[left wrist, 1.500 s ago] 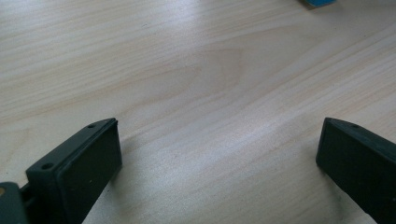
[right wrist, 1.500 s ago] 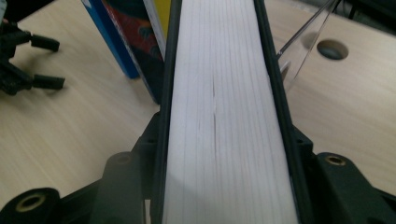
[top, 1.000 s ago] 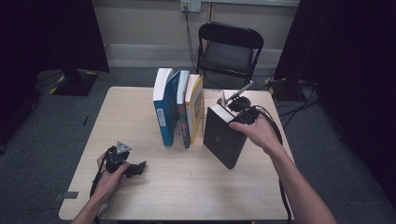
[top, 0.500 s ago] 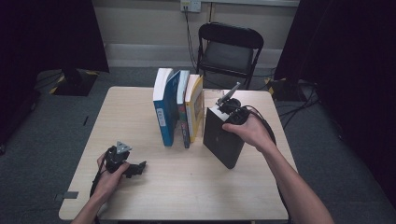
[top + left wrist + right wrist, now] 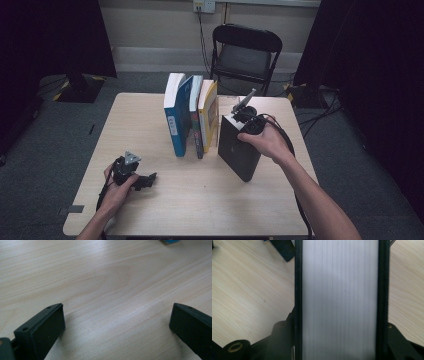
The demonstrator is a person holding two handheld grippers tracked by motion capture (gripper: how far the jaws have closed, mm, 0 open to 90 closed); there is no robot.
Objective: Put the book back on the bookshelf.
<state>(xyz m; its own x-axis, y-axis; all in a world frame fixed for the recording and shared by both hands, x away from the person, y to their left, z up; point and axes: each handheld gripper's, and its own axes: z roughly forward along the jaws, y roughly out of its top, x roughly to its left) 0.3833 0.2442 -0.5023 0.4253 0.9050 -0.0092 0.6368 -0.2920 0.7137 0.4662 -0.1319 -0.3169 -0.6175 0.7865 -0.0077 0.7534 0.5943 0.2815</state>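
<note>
Since the earlier frame, the right tool [image 5: 243,118] has carried the black book [image 5: 239,149] leftward, closer to the row of upright books [image 5: 192,117] near the middle of the tabletop [image 5: 200,200]. The black book now stands tilted just beside the yellow book [image 5: 209,117] at the right end of the row; contact between the two cannot be confirmed. In the right gripper view the jaws clamp both covers of the black book [image 5: 340,300], page edges between them.

The left tool [image 5: 131,174] rests near the front-left corner of the tabletop, jaws set wide with nothing between them.

Hazards:
- The row has no bookend. A sideways push from the black book could topple it toward the left edge.
- The grip sits at the top edge alone. The lower corner may slide on the tabletop and swing the book out of line.
- Release while tilted may let the book fall rightward.
</note>
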